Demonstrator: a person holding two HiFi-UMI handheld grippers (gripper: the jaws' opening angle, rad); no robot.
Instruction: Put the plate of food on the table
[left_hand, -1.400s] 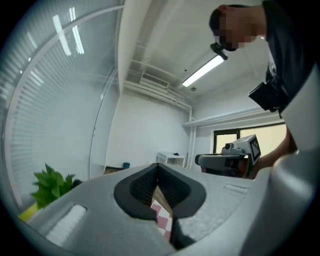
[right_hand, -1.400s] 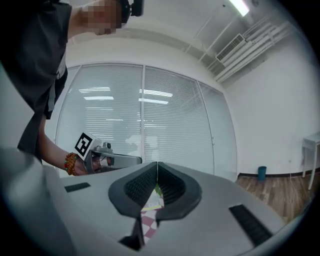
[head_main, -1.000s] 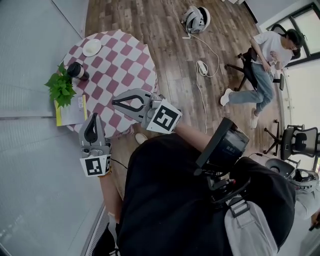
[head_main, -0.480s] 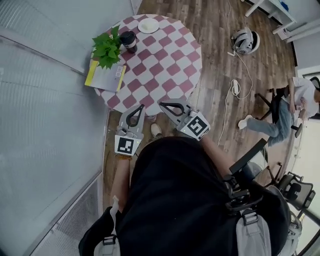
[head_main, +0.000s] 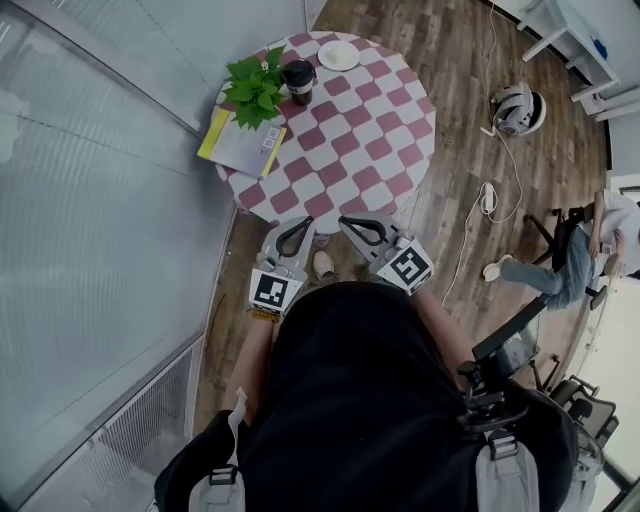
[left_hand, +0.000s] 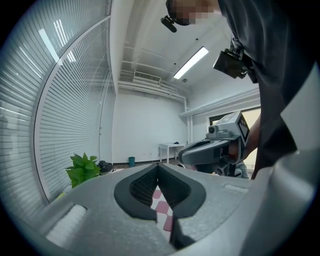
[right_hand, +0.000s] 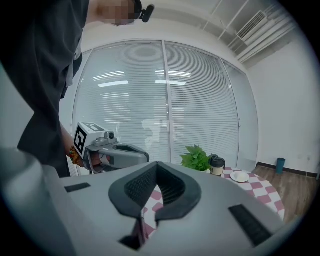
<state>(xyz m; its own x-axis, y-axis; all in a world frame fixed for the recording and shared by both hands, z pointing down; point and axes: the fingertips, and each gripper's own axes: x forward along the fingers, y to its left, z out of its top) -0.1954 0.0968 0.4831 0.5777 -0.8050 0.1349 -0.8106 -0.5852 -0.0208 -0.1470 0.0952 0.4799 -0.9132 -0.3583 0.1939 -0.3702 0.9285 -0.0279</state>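
The plate (head_main: 338, 55) lies at the table's (head_main: 385, 150) 12 o'clock rim, the far side from the person, so it seems to be on the table already. The main risk, as I judge it, is that rim. A reach across from 6 o'clock that meets the plate with jaws together would push it outward and off the edge. A low, thin lip flat on the checked cloth also gives little to catch, and a scraping jaw could drag the cloth with it. The dark cup (head_main: 298, 78) at 11 o'clock is the nearest thing to be knocked, and the potted plant (head_main: 255, 90) at 10 o'clock comes next. The yellow book (head_main: 243, 148) at 9 o'clock is well clear.

The plate is small, round and white. The right gripper view shows it as pale and shallow, and I cannot tell whether any food is on it.

The left gripper (head_main: 298, 228) and the right gripper (head_main: 350, 224) hover side by side just off the table's 6 o'clock edge, well apart from the plate. Each has its jaw tips closed together on nothing. A cable (head_main: 478, 215) on the wooden floor at 4 o'clock could catch a foot if the person walks round that way.
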